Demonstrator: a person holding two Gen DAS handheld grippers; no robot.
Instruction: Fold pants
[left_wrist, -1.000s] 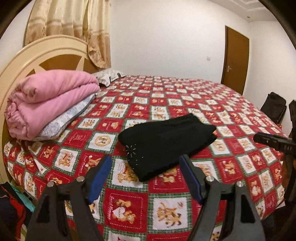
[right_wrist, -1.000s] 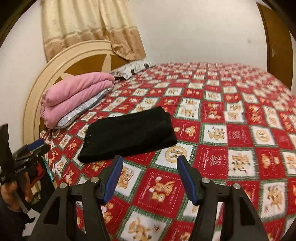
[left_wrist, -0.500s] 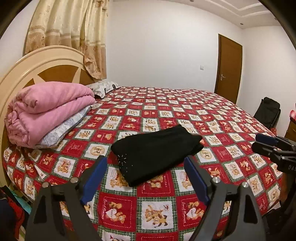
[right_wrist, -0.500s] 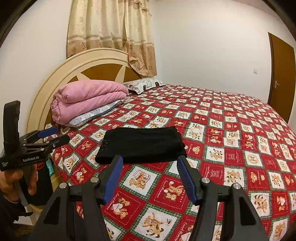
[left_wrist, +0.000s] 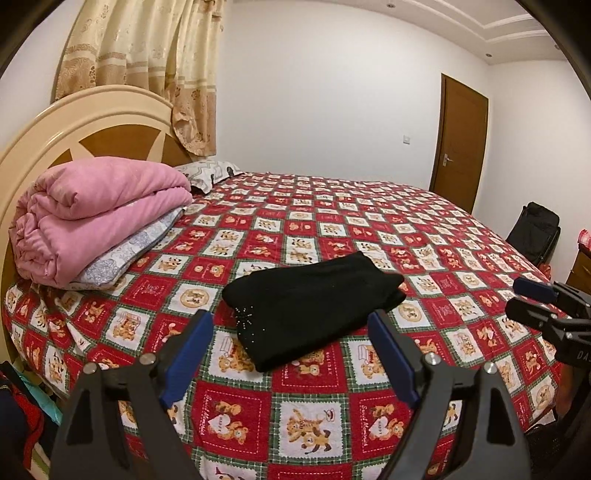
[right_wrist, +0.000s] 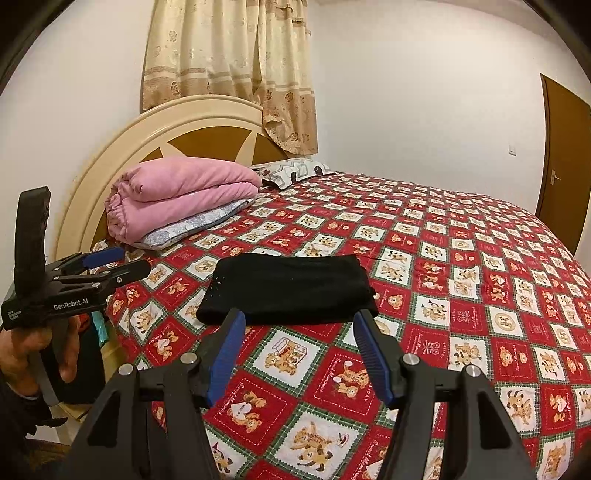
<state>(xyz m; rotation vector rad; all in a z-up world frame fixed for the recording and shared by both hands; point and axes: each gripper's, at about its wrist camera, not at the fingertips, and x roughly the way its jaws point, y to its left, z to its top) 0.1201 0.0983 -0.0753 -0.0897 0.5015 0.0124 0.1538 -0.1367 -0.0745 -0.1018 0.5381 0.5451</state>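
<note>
Both grippers have drawn back from the folded pants (left_wrist: 314, 310), jaws apart, empty — only the right view shows a hand (right_wrist: 40, 350).

Both grippers hang empty: left gripper (left_wrist: 290, 349) fingers (left_wrist: 188, 354) wide apart, right gripper (right_wrist: 299, 341) (likewise) parted.

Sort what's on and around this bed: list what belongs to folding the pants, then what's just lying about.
Belongs to the job:
black pants, folded on the bedspread
left tool
right tool

Lying about:
pink blanket
pillow
black bag
</note>
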